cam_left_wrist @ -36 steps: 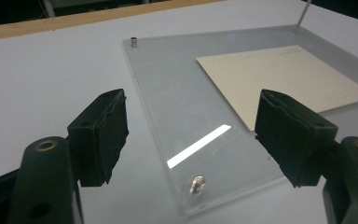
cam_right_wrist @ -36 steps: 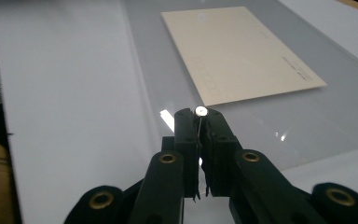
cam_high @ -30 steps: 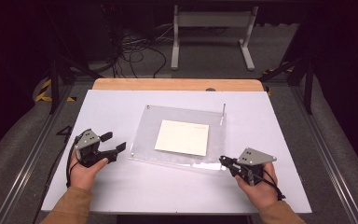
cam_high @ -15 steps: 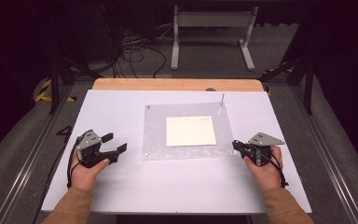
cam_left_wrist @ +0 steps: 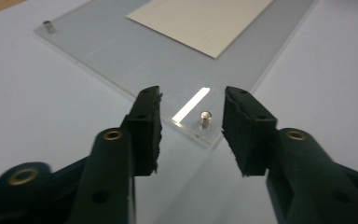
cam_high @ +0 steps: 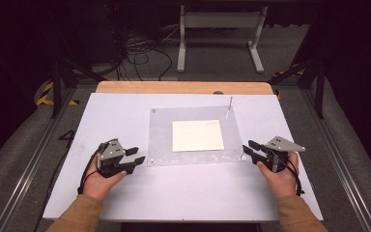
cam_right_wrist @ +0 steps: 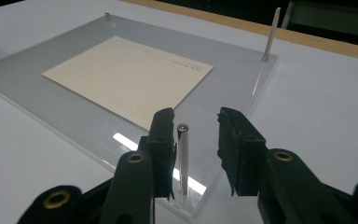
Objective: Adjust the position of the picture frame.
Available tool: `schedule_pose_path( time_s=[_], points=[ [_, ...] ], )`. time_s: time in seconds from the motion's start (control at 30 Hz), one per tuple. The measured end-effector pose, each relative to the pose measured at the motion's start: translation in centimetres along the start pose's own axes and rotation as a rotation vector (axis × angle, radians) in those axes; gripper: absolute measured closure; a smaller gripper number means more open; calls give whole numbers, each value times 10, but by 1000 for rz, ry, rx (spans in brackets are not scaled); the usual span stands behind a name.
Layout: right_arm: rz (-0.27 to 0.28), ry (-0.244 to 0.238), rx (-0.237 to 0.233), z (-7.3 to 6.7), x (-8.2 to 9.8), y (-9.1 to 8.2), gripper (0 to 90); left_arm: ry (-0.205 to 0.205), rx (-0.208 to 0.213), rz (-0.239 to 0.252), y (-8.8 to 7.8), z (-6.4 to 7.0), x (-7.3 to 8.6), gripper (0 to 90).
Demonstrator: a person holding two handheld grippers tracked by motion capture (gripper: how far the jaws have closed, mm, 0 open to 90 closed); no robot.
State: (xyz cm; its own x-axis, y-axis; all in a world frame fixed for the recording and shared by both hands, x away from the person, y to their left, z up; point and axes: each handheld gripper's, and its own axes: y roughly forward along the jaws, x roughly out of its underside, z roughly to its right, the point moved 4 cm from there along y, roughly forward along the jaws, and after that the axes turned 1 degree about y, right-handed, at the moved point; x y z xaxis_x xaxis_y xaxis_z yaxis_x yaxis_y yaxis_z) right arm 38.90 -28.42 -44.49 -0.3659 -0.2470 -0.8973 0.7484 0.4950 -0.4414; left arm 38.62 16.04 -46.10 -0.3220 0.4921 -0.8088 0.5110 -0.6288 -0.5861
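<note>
A clear acrylic plate lies flat on the white table with a cream card on it. At its near left corner is my left gripper. Its jaws have just been closing and now stand apart either side of a short metal stud without touching it. My right gripper is at the near right corner. Its jaws have just been opening, and an upright metal pin stands between them, close to the left jaw but free. Another tall pin rises at the far right corner.
The white table has a wooden strip along its far edge. A second short stud sits at the plate's far left corner. Beyond the table are cables and a white stand on a dark floor.
The plate swung from skewed to square on the table. My right gripper moved right with it, then opened off the corner. My left gripper slid right to the near left corner and its jaws narrowed.
</note>
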Motion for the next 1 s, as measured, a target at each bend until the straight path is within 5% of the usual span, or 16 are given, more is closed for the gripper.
schedule_pose_path(
  time_s=[0.2,0.33,0.5,0.83,1.0],
  points=[
    [11,10,-3,1,2,-8,628,31,55,-62,21,5,-3,694],
    [24,16,1,4,0,-16,629,81,47,-195,32,6,-10,736],
    [37,24,6,7,1,-24,629,75,52,-297,36,7,-19,775],
    [34,33,8,8,4,-28,610,22,88,-361,48,2,-24,764],
    [36,39,12,9,6,-30,608,51,105,-382,49,3,-25,828]
  ],
)
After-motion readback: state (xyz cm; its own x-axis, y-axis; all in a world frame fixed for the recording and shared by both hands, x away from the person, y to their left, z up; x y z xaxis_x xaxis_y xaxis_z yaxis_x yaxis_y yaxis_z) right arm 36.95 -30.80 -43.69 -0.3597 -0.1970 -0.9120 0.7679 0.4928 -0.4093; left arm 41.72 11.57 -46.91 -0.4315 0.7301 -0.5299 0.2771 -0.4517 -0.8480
